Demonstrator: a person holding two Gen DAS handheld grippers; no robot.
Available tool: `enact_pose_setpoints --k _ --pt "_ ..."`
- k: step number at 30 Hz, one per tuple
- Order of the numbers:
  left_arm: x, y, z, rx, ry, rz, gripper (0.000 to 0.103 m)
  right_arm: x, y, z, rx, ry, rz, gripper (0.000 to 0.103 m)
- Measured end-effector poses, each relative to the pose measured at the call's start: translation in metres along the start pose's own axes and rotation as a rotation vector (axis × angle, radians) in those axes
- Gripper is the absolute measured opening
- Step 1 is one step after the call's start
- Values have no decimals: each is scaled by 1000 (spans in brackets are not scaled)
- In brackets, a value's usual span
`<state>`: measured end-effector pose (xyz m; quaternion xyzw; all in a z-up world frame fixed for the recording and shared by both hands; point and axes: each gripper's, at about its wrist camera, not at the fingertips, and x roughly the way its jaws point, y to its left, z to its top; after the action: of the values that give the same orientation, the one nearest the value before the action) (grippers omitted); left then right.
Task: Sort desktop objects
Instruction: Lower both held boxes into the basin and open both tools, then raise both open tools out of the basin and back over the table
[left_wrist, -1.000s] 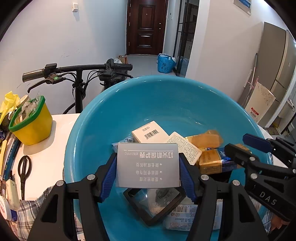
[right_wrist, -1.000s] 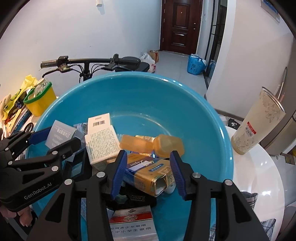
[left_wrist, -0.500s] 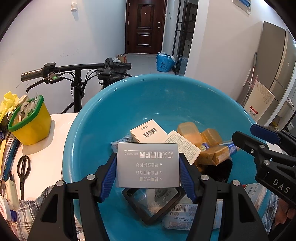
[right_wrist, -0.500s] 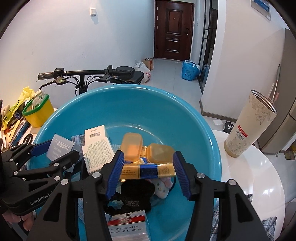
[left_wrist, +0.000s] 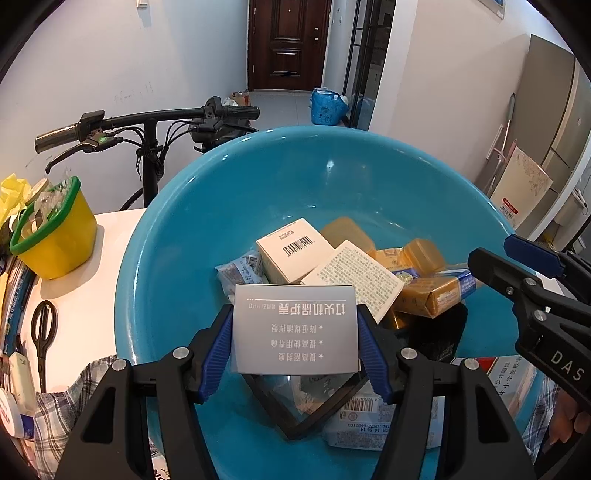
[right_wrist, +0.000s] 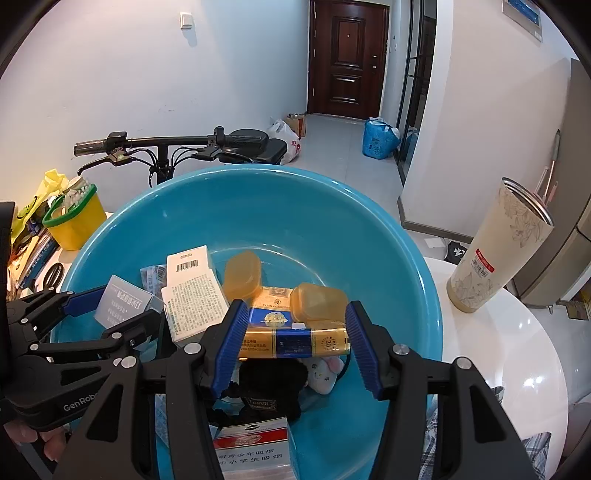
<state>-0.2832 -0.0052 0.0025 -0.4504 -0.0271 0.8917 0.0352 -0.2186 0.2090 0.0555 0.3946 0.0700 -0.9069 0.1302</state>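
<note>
The gold-and-blue cigarette pack (right_wrist: 291, 341) changes most. A second ago it sits tilted, end-on, between the right gripper (right_wrist: 293, 345) fingers; now it lies crosswise, long side facing the camera, spanning the gap from one blue pad (right_wrist: 231, 341) to the other, with the jaws standing wider than before. Whether both pads press on it is hard to tell. The two amber plastic cases (right_wrist: 243, 275) now sit higher and more exposed behind the pack, one leaning near the white printed box (right_wrist: 194, 308). In the left wrist view the right gripper (left_wrist: 532, 273) has drawn back toward the right edge, uncovering the pack (left_wrist: 432, 295) and cases (left_wrist: 423, 253) in the blue basin (left_wrist: 177, 258).
</note>
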Motion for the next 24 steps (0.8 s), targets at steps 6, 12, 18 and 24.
enact_pose_setpoints --k 6,12,18,24 --pt "-1 1 1 -9 -2 -3 66 0 0 0 2 3 -3 54" --pt "-14 2 2 -25 -94 13 79 -2 -3 0 10 -4 -1 65" --pt "-36 8 4 -46 -213 6 86 -6 -9 2 32 -29 -19 74" --pt "-50 9 5 -43 -298 18 86 -16 -16 5 67 -95 -39 87"
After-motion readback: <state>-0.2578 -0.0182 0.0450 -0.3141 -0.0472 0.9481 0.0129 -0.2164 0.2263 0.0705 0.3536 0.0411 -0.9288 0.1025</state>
